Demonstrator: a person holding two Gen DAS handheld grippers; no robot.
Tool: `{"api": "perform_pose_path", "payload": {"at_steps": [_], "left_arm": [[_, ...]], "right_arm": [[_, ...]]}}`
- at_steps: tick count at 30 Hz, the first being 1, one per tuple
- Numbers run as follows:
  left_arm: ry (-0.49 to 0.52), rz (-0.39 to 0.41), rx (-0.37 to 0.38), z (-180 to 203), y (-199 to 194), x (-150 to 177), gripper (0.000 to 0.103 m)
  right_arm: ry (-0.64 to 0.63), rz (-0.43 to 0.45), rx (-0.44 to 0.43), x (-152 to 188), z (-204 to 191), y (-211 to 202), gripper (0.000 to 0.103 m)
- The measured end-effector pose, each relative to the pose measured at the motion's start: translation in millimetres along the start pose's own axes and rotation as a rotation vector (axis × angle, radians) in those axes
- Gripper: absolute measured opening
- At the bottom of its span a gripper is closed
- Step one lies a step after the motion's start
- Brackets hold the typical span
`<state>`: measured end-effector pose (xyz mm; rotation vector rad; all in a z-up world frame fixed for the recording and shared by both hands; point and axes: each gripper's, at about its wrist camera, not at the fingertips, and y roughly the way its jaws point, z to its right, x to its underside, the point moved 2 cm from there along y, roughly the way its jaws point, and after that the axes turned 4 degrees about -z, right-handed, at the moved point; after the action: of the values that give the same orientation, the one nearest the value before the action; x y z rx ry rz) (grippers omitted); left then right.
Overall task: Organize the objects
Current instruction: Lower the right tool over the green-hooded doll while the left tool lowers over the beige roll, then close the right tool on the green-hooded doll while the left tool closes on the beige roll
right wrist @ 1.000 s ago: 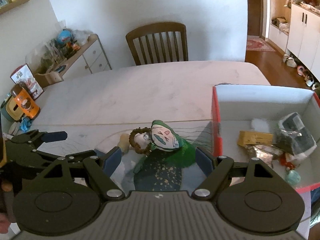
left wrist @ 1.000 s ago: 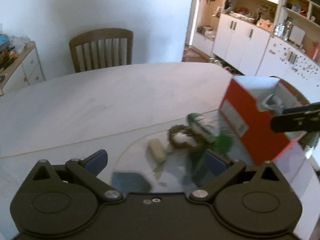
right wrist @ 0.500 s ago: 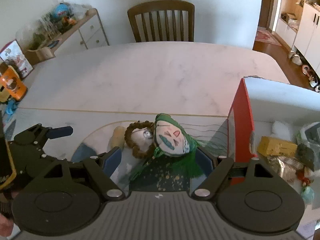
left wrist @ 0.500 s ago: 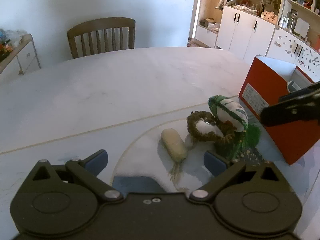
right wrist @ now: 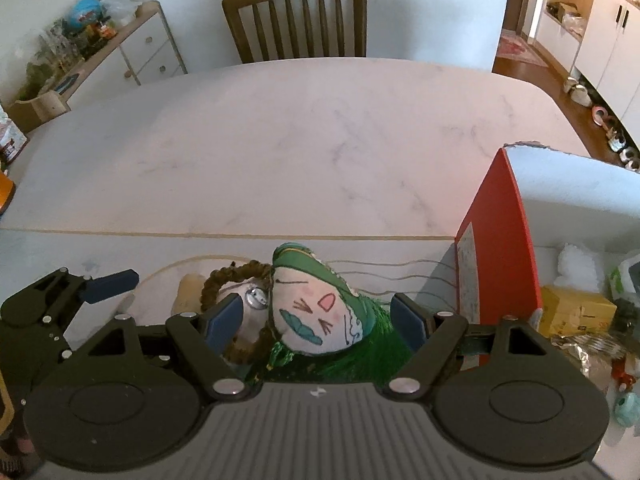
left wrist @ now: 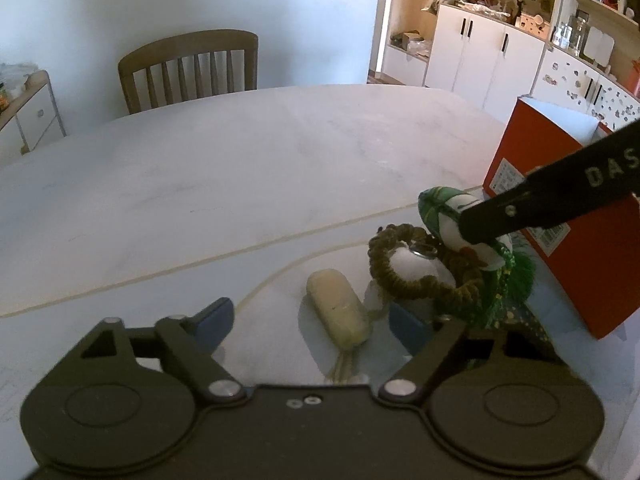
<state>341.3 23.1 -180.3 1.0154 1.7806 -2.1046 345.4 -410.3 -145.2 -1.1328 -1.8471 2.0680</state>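
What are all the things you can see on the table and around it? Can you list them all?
doll: 1, green with a white face, lying between the right gripper's open fingers
braided ring: 1, brown, touching the doll
small pouch: 1, cream, left of the ring
box: 1, red outside and white inside, right of the doll, holding mixed items
table: 1, white marble look
chair: 1, brown wood, behind the table
left gripper: 1, black, open
right gripper: 1, black, open

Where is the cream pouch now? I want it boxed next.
In the left wrist view the cream pouch lies on the table, just ahead of the open left gripper, left of the brown cord ring and the doll.
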Motion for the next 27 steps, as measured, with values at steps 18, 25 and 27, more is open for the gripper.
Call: {"api": "perform_pose_path", "payload": {"at_steps": [18, 25, 27], "left_arm": [[0.001, -0.028, 0.037, 7, 4, 1, 0.035], [-0.033, -0.043, 0.039, 2, 1, 0, 0.021], [-0.042, -0.042, 0.037, 2, 0, -2, 0.021]], "right_arm": [[0.017, -0.038, -0.007, -3, 4, 17, 0.056], [0.006, -0.022, 0.003, 2, -1, 13, 0.046], [0.001, -0.013, 0.007, 4, 0, 11, 0.042]]}}
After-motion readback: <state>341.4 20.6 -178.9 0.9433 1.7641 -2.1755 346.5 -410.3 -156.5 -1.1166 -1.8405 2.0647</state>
